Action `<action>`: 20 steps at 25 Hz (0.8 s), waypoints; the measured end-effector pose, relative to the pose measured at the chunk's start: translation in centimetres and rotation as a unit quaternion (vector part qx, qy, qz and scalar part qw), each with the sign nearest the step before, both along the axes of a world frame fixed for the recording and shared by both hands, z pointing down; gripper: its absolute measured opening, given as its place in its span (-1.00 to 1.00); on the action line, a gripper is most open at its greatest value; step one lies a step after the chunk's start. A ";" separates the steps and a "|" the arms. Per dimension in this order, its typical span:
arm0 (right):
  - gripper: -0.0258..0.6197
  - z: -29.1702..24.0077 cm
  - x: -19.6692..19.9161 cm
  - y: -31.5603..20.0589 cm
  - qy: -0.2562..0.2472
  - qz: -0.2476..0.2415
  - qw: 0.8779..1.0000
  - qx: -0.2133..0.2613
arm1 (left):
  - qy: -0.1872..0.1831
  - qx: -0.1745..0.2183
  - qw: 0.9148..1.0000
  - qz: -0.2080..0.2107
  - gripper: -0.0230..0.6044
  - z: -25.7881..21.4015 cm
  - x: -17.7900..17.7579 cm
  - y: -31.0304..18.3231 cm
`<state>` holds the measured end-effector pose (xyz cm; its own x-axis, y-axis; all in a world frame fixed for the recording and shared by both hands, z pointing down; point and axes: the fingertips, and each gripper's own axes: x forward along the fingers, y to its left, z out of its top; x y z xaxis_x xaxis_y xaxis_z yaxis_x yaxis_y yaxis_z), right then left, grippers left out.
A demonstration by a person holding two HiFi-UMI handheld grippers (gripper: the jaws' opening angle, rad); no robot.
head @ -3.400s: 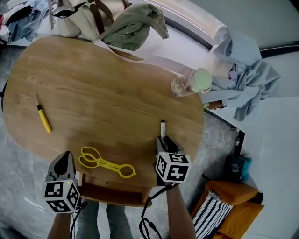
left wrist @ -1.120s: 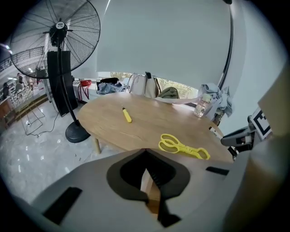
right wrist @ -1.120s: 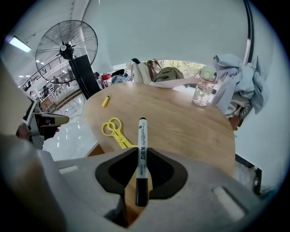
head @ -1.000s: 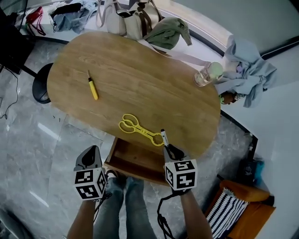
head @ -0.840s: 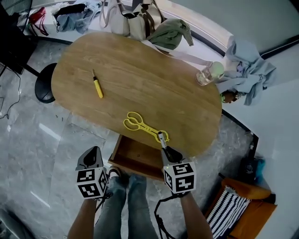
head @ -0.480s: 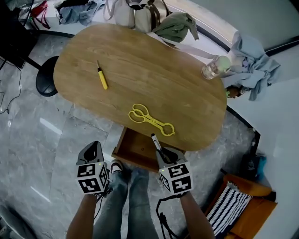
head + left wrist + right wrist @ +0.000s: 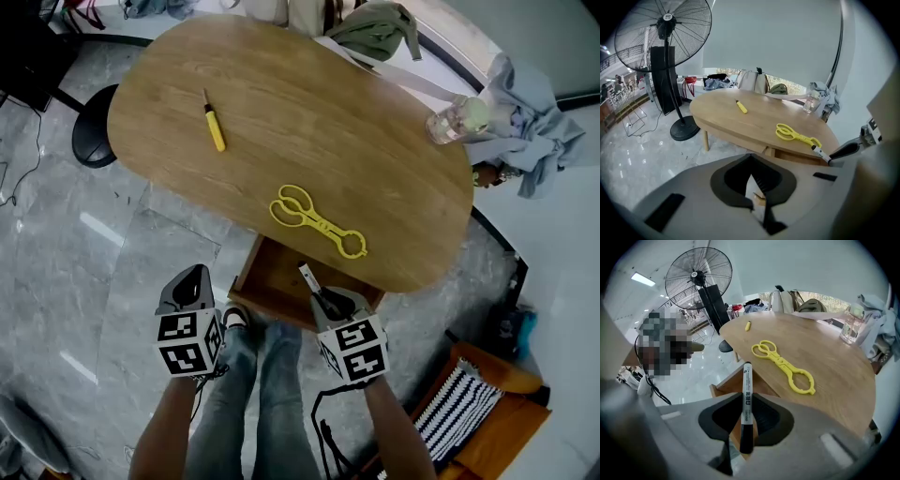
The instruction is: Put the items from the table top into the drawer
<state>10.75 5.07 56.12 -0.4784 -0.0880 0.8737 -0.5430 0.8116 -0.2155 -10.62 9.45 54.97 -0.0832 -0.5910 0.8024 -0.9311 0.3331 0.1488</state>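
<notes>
My right gripper [image 7: 327, 298] is shut on a black-and-white marker [image 7: 310, 281], which sticks out forward between the jaws. It hangs over the right part of the open wooden drawer [image 7: 270, 281] under the table's near edge. In the right gripper view the marker [image 7: 746, 394] stands upright between the pads, with the drawer [image 7: 725, 381] behind it. Yellow plastic tongs [image 7: 317, 221] lie on the oval wooden table [image 7: 375, 159] just beyond the drawer. A yellow cutter [image 7: 215, 127] lies at the far left. My left gripper [image 7: 191, 284] is shut and empty, left of the drawer over the floor.
A clear bottle with a green cap [image 7: 457, 119] stands at the table's far right edge, next to grey clothes [image 7: 530, 122]. Bags [image 7: 375, 23] rest at the far side. A standing fan [image 7: 665, 28] is left of the table. The person's legs [image 7: 253, 375] are below the drawer.
My right gripper has carried the marker back off the table top and down over the open drawer. The left gripper has shifted slightly and stays shut.
</notes>
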 end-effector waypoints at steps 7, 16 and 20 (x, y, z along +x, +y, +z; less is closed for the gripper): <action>-0.63 1.9 0.4 0.9 0.023 -0.028 0.999 -0.034 | 0.002 -0.002 1.000 -0.017 -0.95 0.4 -0.6 0.2; -0.56 1.1 0.2 -0.9 0.024 -0.038 0.999 -0.014 | 0.004 0.000 0.999 -0.038 -0.95 0.3 -1.0 -0.1; -0.52 0.3 0.2 -2.0 0.029 -0.051 0.998 0.007 | 0.005 0.001 0.999 -0.047 -0.95 0.1 -1.0 -0.1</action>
<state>10.97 3.11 56.40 -0.4342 -0.0537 0.8992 -0.4690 0.8657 -0.1748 -11.60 9.37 55.11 -0.1299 -0.5832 0.8019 -0.8944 0.4181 0.1591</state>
